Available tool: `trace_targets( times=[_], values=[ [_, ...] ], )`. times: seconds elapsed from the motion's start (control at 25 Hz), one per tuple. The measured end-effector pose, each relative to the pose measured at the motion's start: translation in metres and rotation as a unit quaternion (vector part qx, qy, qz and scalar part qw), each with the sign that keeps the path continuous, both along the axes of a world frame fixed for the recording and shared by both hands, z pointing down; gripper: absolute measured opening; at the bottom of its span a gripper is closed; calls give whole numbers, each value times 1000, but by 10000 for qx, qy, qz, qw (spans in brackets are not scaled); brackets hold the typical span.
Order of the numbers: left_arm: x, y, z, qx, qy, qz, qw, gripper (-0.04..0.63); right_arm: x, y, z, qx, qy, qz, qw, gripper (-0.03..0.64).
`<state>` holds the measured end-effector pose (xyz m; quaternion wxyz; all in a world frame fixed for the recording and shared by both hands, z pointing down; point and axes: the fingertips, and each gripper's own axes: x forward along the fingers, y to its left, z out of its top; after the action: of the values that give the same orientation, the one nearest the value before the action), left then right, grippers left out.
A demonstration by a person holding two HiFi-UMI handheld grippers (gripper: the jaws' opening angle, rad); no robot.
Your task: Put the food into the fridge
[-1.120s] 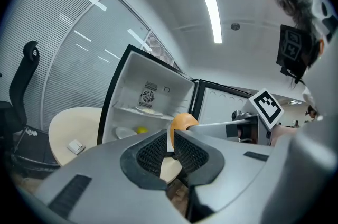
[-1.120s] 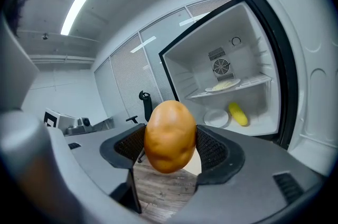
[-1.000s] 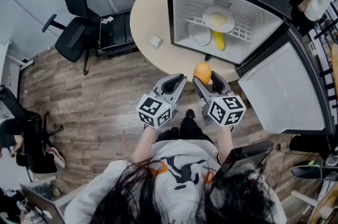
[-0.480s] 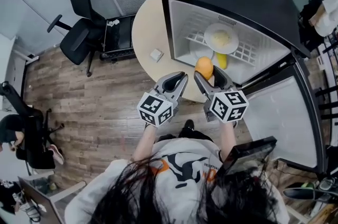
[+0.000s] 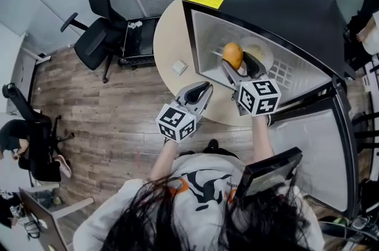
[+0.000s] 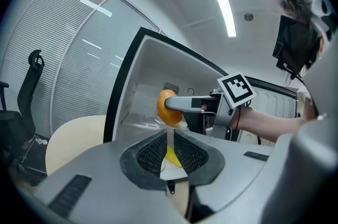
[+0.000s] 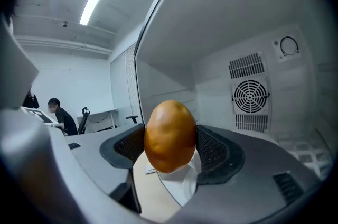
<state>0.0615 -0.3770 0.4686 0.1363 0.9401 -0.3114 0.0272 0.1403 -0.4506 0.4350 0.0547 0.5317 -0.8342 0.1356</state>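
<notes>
An orange fruit is clamped between the jaws of my right gripper, which is shut on it at the mouth of the open fridge. The same fruit fills the middle of the right gripper view, with the fridge's white back wall and fan grille behind it. Inside, on the wire shelf, a white plate shows, partly hidden by the gripper. A yellow banana lies lower in the fridge. My left gripper hangs shut and empty outside the fridge, to the left.
The fridge stands on a round beige table that also bears a small white object. The fridge door is swung open at the right. A black office chair stands at the left on the wooden floor.
My right gripper has carried the orange fruit forward from the table's edge to the fridge opening. The left gripper has barely moved.
</notes>
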Motion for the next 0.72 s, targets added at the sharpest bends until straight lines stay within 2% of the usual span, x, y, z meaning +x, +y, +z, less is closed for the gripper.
trace_targets(
  times=[0.24,0.48,0.72],
  values=[
    [-2,-10,4,-11,-72,-77,9999,37,1,-37,5,-29,739,-299,9968,310],
    [3,-13,7,-29,-93,-19,10000,37,2,-65,12,-85,1591,-490,9860,310],
    [10,-12,7,4,-102,131,9999,37,-3,-88,21,-206,2112,-614,9753,310]
  ],
)
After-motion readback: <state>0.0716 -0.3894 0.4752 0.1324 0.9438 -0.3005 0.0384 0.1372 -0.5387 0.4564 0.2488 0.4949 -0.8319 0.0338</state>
